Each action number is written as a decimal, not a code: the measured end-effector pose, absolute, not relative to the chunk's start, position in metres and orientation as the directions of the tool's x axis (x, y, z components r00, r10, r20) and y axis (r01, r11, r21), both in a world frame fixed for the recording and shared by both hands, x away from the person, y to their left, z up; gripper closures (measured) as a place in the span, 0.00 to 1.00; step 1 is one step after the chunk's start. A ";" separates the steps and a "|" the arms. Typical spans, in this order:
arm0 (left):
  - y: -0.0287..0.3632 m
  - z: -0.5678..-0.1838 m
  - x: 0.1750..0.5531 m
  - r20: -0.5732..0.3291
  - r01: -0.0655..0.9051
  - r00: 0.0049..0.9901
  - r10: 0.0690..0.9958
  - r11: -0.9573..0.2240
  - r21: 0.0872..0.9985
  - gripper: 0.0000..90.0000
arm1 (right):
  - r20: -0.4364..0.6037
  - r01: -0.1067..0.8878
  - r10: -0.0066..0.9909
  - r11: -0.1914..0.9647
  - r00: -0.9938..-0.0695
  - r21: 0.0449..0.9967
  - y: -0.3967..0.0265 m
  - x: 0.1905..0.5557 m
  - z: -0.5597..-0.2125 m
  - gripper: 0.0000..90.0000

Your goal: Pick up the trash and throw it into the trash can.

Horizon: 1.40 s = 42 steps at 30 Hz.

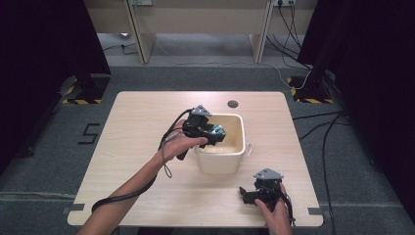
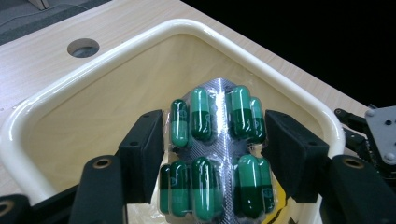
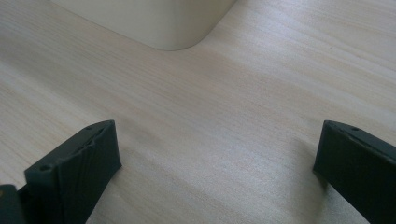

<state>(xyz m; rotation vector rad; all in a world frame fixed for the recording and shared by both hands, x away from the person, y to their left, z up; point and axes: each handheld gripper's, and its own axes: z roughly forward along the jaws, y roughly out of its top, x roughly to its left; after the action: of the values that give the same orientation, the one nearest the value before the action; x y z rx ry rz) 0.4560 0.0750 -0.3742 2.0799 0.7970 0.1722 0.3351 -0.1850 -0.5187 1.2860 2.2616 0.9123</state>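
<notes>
green capsules in a foil pill strip (image 2: 215,154) sit between the left gripper (image 2: 215,154) jaws, over the cream tub (image 2: 140,42).
in the high view's middle, the left gripper (image 1: 215,133) hangs over the tub's (image 1: 235,159) left rim; its pads flank the strip closely, and i cannot tell whether they press it. lower right, the right gripper (image 1: 247,193) rests on the wooden table (image 1: 147,122), jaws wide apart with nothing between them.

The only readable sign is a dark mark shaped like the figure 5 (image 1: 88,133) on the grey floor (image 1: 44,161), left of the table (image 1: 147,112). The green capsules (image 2: 201,114) carry faint imprints too small to read.
</notes>
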 end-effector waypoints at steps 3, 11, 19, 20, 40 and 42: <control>0.073 -0.377 0.458 -0.167 0.483 0.783 0.599 -0.416 0.771 0.39 | -0.010 0.614 0.861 0.370 -0.508 0.698 -0.185 0.335 -0.519 0.00; 0.071 -0.380 0.461 -0.181 0.488 0.780 0.599 -0.400 0.776 0.26 | -0.011 0.613 0.861 0.371 -0.509 0.698 -0.185 0.335 -0.519 0.00; 0.075 -0.376 0.459 -0.186 0.488 0.776 0.603 -0.387 0.783 0.25 | -0.009 0.614 0.861 0.370 -0.509 0.697 -0.185 0.335 -0.519 0.00; 0.075 -0.375 0.458 -0.185 0.486 0.776 0.603 -0.384 0.785 0.24 | -0.009 0.614 0.861 0.370 -0.509 0.697 -0.185 0.335 -0.519 0.00; 0.114 -0.359 0.444 -0.184 0.477 0.753 0.631 -0.332 0.814 0.17 | -0.010 0.613 0.861 0.371 -0.509 0.697 -0.185 0.335 -0.519 0.00; 0.120 -0.358 0.443 -0.184 0.476 0.751 0.634 -0.327 0.816 0.17 | -0.011 0.613 0.860 0.372 -0.509 0.698 -0.185 0.335 -0.519 0.00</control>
<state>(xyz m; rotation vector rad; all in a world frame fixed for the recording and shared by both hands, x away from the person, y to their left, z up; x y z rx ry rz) 0.4428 0.1203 -0.3582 1.9866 0.8406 0.2073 0.3352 -0.1851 -0.5188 1.2838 2.2636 0.9117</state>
